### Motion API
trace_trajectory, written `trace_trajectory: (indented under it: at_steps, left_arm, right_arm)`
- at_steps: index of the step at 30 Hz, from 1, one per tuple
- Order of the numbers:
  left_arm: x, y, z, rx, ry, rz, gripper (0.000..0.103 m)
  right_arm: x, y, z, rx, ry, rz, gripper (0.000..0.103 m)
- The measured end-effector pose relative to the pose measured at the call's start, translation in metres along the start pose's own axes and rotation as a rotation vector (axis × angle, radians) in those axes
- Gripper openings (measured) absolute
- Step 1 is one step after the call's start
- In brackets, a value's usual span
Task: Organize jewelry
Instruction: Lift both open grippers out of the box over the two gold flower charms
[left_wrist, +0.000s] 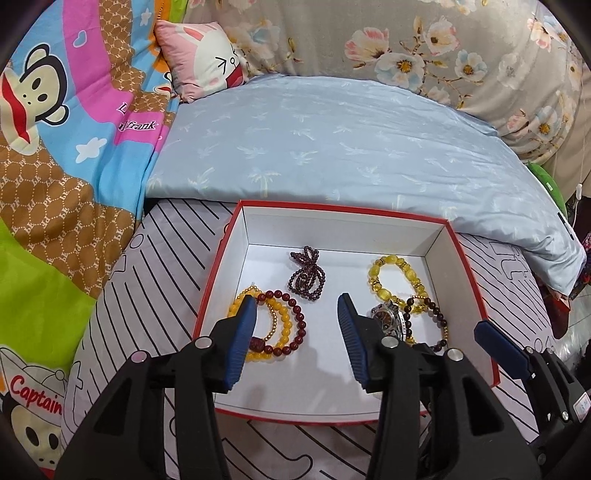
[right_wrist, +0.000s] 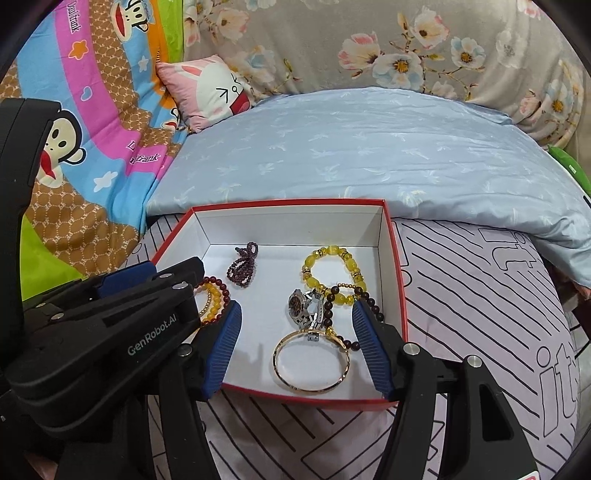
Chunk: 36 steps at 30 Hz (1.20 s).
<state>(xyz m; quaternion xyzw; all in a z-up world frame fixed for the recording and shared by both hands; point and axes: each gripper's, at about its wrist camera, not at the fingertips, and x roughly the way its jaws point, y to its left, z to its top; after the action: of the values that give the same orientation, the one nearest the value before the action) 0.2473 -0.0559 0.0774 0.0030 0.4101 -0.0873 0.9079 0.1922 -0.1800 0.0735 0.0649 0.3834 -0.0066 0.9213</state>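
Note:
A red box with a white inside lies on the bed and holds the jewelry. In it are a dark purple bead strand, a yellow bead bracelet, red and yellow bracelets, a watch, a dark bead bracelet and a gold bangle. My left gripper hangs open over bare box floor, holding nothing. My right gripper is open above the watch and bangle, its pads clear of them.
The box rests on a white cloth with black stripes. A pale blue quilt lies behind it. A cartoon blanket is at the left and a pink pillow at the back.

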Motion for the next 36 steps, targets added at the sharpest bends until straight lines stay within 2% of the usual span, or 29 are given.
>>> trace_trajectory:
  at_steps: [12, 24, 32, 36]
  left_arm:
    - [-0.037, 0.012, -0.022, -0.014, -0.016, 0.005, 0.044]
    - [-0.066, 0.023, -0.070, -0.028, 0.016, 0.010, 0.044]
    - [-0.072, 0.023, -0.103, -0.030, 0.054, 0.003, 0.044]
    - [-0.071, 0.023, -0.120, -0.021, 0.071, -0.001, 0.044]
  right_arm:
    - [-0.041, -0.004, -0.022, 0.011, -0.016, -0.005, 0.061]
    - [-0.072, -0.007, -0.070, 0.026, 0.016, -0.017, 0.060]
    - [-0.079, -0.010, -0.106, 0.032, 0.063, -0.024, 0.060]
    - [-0.077, -0.008, -0.122, 0.018, 0.087, -0.035, 0.056]
